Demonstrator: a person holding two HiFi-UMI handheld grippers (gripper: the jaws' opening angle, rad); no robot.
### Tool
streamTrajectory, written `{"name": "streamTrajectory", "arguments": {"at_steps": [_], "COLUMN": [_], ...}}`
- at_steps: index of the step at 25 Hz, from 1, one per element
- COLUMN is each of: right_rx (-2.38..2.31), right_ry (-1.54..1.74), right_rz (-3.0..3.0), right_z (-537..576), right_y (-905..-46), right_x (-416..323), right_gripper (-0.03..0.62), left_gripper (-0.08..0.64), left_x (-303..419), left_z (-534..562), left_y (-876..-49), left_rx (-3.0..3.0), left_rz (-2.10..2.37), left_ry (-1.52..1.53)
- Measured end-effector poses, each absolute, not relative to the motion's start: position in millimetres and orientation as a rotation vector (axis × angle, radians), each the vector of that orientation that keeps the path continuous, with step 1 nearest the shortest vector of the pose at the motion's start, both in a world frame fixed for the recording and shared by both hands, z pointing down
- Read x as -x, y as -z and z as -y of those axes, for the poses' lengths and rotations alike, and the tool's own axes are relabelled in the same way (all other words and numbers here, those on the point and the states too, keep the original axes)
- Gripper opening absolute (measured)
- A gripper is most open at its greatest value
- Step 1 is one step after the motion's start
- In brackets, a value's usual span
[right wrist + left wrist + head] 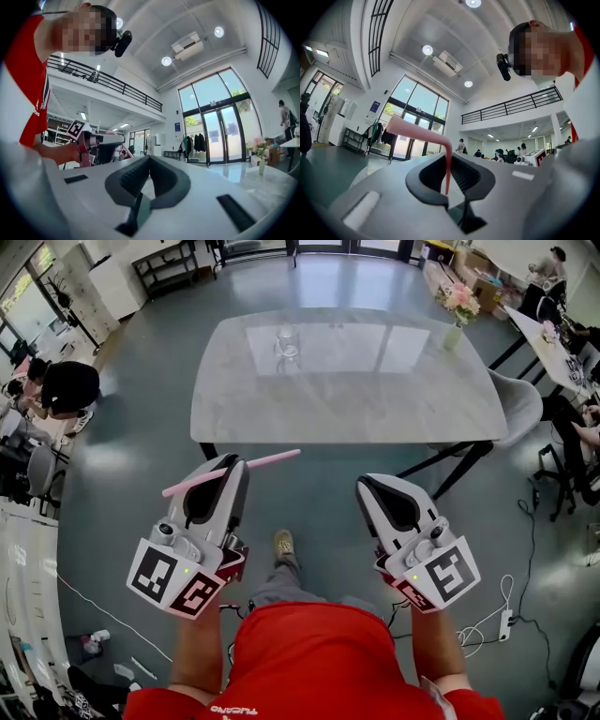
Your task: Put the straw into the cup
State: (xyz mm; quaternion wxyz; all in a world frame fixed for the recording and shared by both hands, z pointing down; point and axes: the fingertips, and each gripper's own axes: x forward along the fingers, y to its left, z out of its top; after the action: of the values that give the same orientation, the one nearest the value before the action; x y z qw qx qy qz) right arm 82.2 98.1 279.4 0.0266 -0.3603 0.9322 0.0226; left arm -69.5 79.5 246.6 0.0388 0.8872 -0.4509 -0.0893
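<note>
Fingers [423, 178] of the left gripper [228, 465], held level, pinch the straw [277, 459] crosswise.

Bright, even daylight indoors in all views. Head view: white glare patches on the glossy desk [394, 399] at upper centre, sheen on the floor [112, 460] at left, edges bowed. Both gripper views: strong fisheye, black vignette in the corners. Ceiling lights [427, 49] blown out, glass doors [220, 133] overexposed right of centre. Close to the lens the straw [419, 134] is slightly soft.
</note>
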Motion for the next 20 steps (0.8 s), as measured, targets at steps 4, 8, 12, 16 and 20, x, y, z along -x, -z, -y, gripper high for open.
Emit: {"name": "streamTrajectory", "arguments": {"at_steps": [4,8,12,16,20], "right_rx": [1.137,1.17,1.215,1.264,1.319], "right_ry": [-0.062,-0.049,-0.039,-0.031,-0.009], "right_rz": [-2.876,-2.874,-2.869,-2.85,-2.836], "right_z": [-63,-26,11,48,80], "right_y": [-278,-280,-280,-279,-283], "right_x": [-70,-53,-35,-23,-12], "right_gripper": [0.002,0.002,0.002,0.002,0.002], "left_gripper": [0.034,0.034,0.034,0.034,0.034], "left_x": [82,96,110,118,124], "left_z": [-40,1,40,78,112], "left_y": [-245,-250,-257,-260,-265], "left_rx": [-2.725,-2.728,-2.736,-2.76,-2.777], "left_rz": [1.36,1.331,1.298,1.261,1.216], "left_ry": [0.269,0.256,0.236,0.224,0.221]}}
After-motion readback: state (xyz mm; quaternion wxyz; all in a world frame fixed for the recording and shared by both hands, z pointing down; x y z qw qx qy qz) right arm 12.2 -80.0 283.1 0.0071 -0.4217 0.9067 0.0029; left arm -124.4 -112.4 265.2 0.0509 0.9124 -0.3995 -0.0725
